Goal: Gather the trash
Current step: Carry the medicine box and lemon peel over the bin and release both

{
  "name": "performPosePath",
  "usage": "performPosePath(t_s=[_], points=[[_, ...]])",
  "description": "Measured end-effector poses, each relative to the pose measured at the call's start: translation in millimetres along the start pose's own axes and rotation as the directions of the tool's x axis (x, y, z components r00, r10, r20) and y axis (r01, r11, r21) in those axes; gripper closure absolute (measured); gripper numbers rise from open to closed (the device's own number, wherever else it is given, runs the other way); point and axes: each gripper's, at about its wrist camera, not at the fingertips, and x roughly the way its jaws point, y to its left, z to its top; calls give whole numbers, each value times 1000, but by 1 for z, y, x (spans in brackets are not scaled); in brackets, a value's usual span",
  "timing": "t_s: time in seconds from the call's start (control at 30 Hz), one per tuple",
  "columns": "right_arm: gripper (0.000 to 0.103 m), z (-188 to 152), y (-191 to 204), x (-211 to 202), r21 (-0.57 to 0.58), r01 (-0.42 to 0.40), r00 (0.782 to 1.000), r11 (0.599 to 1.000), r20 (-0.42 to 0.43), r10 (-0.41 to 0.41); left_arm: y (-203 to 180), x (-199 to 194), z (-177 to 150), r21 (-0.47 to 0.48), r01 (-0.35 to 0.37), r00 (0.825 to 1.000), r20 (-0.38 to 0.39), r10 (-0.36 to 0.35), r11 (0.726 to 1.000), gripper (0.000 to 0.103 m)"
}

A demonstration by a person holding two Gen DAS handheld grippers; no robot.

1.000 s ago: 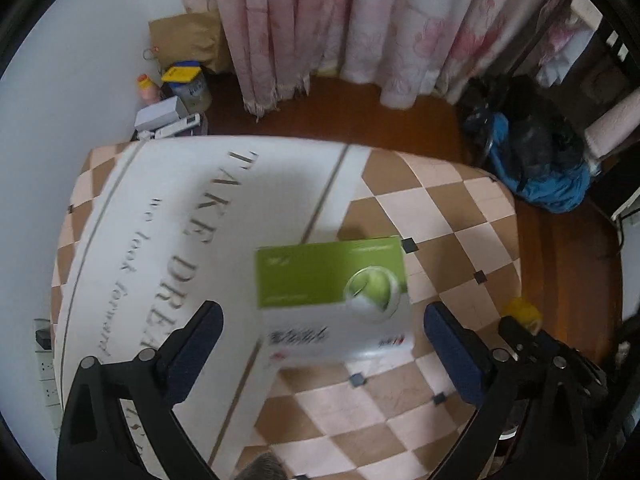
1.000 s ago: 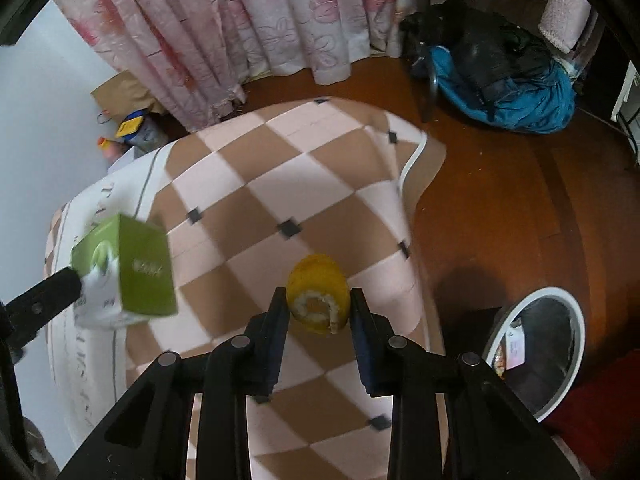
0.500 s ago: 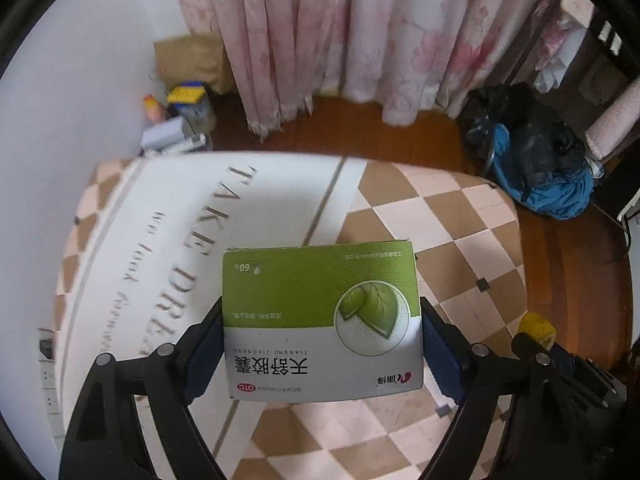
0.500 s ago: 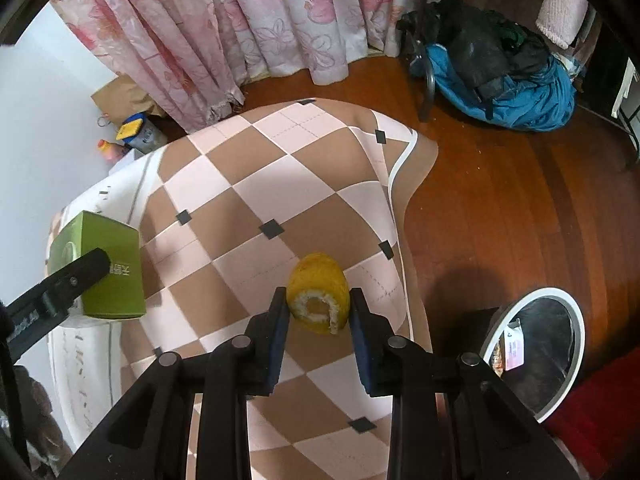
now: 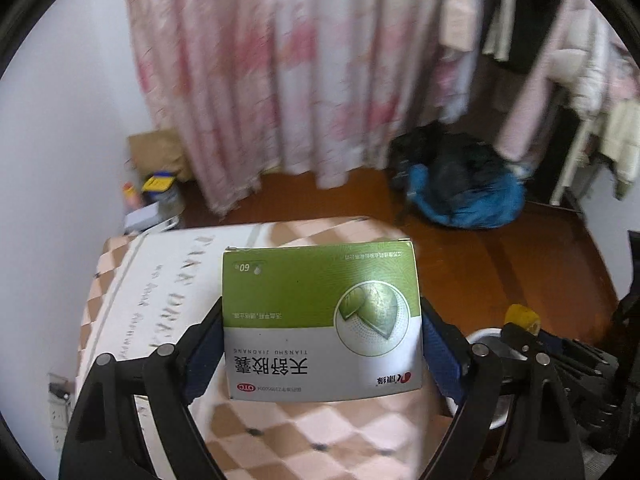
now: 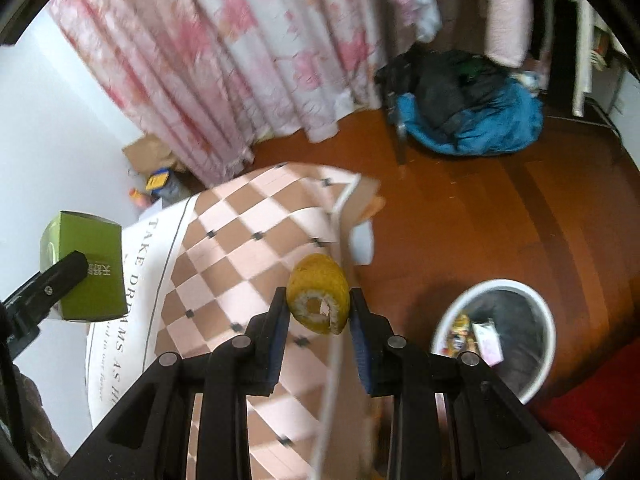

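The left gripper [image 5: 320,344] clamps wide on the green-and-white box [image 5: 320,320]; the right gripper [image 6: 318,312] pinches narrowly the yellow roll [image 6: 318,304] above the checkered table [image 6: 240,240].

- Table [image 6: 240,248]: covered by a checkered cloth [image 6: 224,264] with a white printed band along its left side; the cloth hangs over the far right corner.
- Floor [image 6: 500,216]: dark wood. White bin [image 6: 548,320] stands just beside the table's right edge; blue-black clothes heap [image 6: 468,116] lies beyond the far edge; boxes [image 6: 156,176] sit at the far left corner.
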Motion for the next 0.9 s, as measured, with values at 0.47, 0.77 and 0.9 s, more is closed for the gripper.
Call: performPosePath(t_s=[0.47, 0.77, 0.9], points=[[72, -66, -204, -38, 210, 167, 984, 963, -96, -149, -193, 45, -34, 123, 341, 927, -206, -312, 932, 16], [72, -103, -287, 57, 301, 204, 955, 932, -269, -122, -248, 166, -78, 51, 396, 816, -477, -326, 917, 14], [71, -115, -311, 91, 315, 227, 937, 921, -329, -118, -257, 198, -91, 24, 367, 790, -537, -298, 930, 5]])
